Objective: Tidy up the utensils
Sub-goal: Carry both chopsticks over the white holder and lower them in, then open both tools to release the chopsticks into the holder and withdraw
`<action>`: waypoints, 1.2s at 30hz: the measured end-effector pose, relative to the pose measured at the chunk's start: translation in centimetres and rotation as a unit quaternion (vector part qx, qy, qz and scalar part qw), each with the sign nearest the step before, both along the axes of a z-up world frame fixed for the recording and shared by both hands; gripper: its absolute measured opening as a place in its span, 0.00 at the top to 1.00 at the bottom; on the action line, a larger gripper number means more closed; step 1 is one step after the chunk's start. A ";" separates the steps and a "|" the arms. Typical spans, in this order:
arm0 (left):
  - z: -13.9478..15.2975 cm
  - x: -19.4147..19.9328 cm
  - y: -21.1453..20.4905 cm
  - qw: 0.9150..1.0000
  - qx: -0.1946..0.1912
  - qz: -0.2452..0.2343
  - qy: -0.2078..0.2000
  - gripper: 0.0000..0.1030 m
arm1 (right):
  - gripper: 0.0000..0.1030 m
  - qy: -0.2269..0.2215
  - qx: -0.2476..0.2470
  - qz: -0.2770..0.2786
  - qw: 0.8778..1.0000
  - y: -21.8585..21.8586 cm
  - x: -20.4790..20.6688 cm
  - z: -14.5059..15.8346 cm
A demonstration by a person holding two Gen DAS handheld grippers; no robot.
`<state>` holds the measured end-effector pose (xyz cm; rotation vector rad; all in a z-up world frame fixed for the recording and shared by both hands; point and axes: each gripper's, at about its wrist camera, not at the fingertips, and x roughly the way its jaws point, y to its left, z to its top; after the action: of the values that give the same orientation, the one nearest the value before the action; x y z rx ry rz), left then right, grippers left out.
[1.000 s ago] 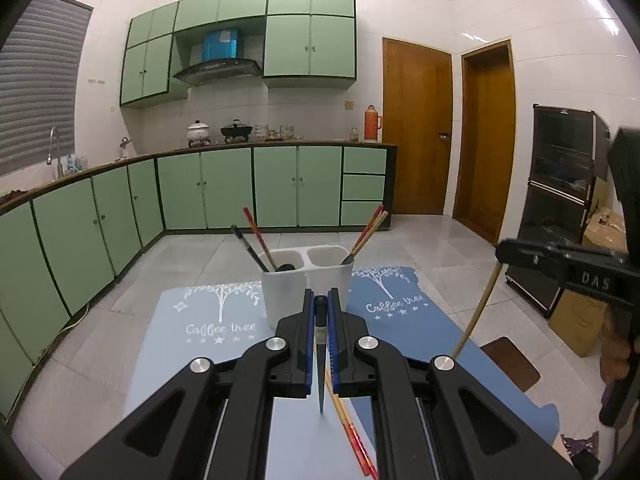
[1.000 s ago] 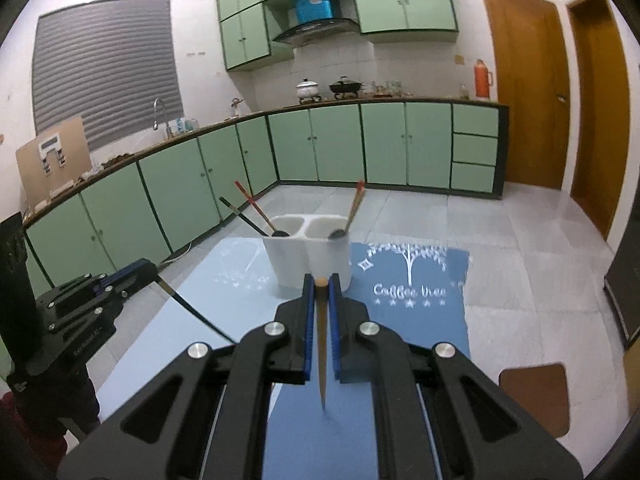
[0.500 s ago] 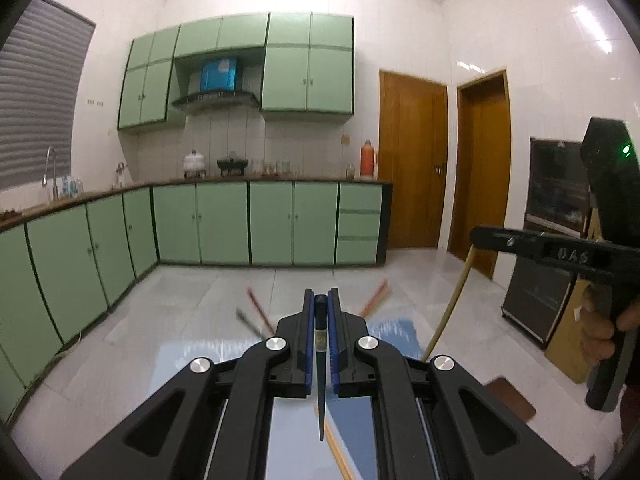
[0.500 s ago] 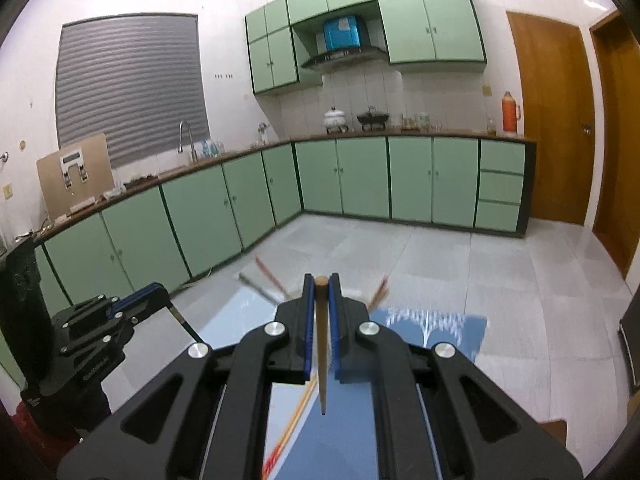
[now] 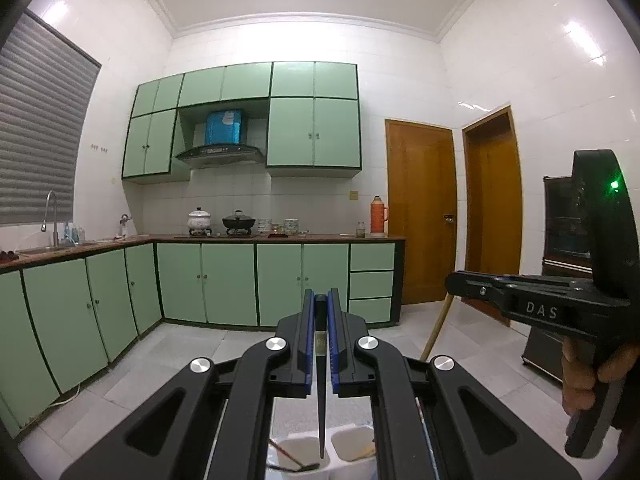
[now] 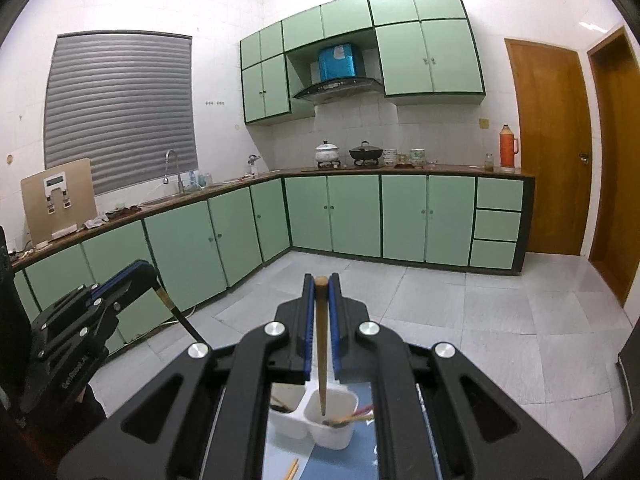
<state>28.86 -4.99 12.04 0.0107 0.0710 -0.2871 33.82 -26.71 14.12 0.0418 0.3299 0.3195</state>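
In the left wrist view, our left gripper (image 5: 319,336) has its fingers (image 5: 306,340) closed on a dark chopstick (image 5: 321,392), held near its blunt top so that the thin tip hangs straight down. That tip sits just above the white holder (image 5: 306,446), a two-cup container of which only the top edge shows at the bottom of the frame; it seems aimed at the left cup, where another utensil already lies. We judge the upright hold is there so the stick can drop in cleanly. Off to the right, the right gripper (image 5: 454,280) shows side-on with a pale wooden chopstick (image 5: 436,330) slanting down from it.

In the right wrist view, the right gripper (image 6: 320,336) is clamped on that wooden chopstick (image 6: 321,344), again at the thick end, with the point lowered to the mouth of the holder's right cup (image 6: 334,426), where a few sticks already rest. Whether the tip is inside or only above the rim we cannot tell. The left cup (image 6: 286,414) is beside it. The holder stands on a blue mat (image 6: 362,454), and a loose chopstick (image 6: 292,468) lies on the mat in front. At the left edge the left gripper (image 6: 154,278) carries its dark chopstick (image 6: 182,316) over the same spot. Both sticks look ready to be let go, one per cup
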 end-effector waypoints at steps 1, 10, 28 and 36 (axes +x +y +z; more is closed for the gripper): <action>-0.4 0.6 -0.1 1.000 0.000 0.001 0.003 0.94 | 0.94 0.005 -0.001 -0.002 1.000 0.1 0.8 -0.5; -5.9 6.5 -0.3 0.998 0.000 0.008 0.067 0.94 | 0.94 0.052 -0.008 -0.003 0.999 0.8 5.4 -6.4; -5.3 2.3 1.6 0.997 -0.001 0.022 0.078 0.53 | 0.43 0.020 0.019 -0.032 0.999 -1.2 -1.6 -6.7; -6.6 -5.3 2.9 0.996 -0.013 0.024 0.080 0.28 | 0.08 0.000 0.022 -0.052 0.998 -2.2 -9.7 -8.9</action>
<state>23.58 -2.07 5.44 -0.0401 0.2273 -0.2412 24.13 -28.87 5.22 0.1026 0.3191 0.2232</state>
